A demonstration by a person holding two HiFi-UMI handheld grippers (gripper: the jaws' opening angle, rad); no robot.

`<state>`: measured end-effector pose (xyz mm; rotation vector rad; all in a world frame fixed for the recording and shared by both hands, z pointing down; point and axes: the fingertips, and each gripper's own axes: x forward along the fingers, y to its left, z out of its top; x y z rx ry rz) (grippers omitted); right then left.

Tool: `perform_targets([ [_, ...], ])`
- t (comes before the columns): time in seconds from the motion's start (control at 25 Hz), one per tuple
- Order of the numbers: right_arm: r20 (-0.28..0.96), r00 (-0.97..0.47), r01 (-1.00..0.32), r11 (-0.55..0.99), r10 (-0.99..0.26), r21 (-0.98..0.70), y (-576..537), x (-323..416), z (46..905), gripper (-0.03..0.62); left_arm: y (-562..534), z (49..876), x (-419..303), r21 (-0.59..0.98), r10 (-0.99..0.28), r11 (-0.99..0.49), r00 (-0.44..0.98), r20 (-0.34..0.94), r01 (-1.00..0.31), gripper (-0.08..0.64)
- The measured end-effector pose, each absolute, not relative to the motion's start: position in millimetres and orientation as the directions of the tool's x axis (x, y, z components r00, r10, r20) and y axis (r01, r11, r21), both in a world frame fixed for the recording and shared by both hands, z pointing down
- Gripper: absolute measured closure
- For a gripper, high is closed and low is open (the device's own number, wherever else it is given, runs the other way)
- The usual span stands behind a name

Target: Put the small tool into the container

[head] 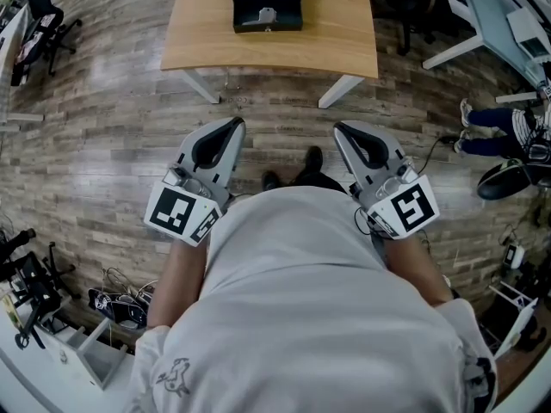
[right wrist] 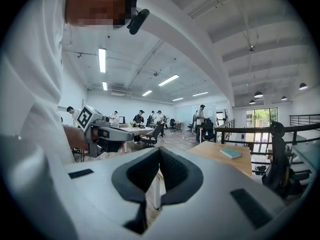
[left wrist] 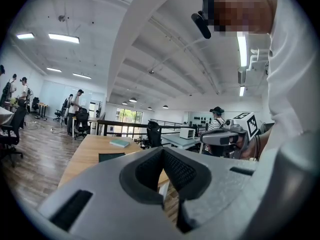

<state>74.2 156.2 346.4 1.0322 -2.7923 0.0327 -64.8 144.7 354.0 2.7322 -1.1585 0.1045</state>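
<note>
A dark green container (head: 268,1) sits on a wooden table (head: 344,33) at the top of the head view. A small silver tool (head: 261,15) lies at the container's near edge; I cannot tell whether it is in or on it. Both grippers hang close to the person's body, well short of the table and apart from each other. My left gripper (head: 237,124) (left wrist: 163,151) is shut with nothing in it. My right gripper (head: 339,127) (right wrist: 159,150) is shut and empty too. The left gripper view shows the container (left wrist: 111,157) lying flat on the table.
A teal book-like object (left wrist: 120,143) (right wrist: 230,153) lies further back on the table. White table legs (head: 200,84) stand between me and the table top. An office chair (head: 39,24) stands at the far left and a seated person's legs (head: 486,119) at the right. Cables and clutter (head: 120,304) lie low left.
</note>
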Motion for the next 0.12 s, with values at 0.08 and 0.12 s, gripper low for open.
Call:
perform_targets([
  [0.08, 0.16, -0.75, -0.645, 0.763, -0.642, 0.038, 152.6, 77.4, 345.4, 0.586, 141.5, 353.7, -61.3, 0.129, -0.707, -0.683, 0.695, 0.133, -0.719, 0.554],
  [0.12, 0.16, -0.751, -0.644, 0.764, -0.641, 0.039, 150.8, 79.0, 344.9, 0.586, 139.9, 353.7, -59.5, 0.128, -0.707, -0.683, 0.695, 0.134, -0.719, 0.555],
])
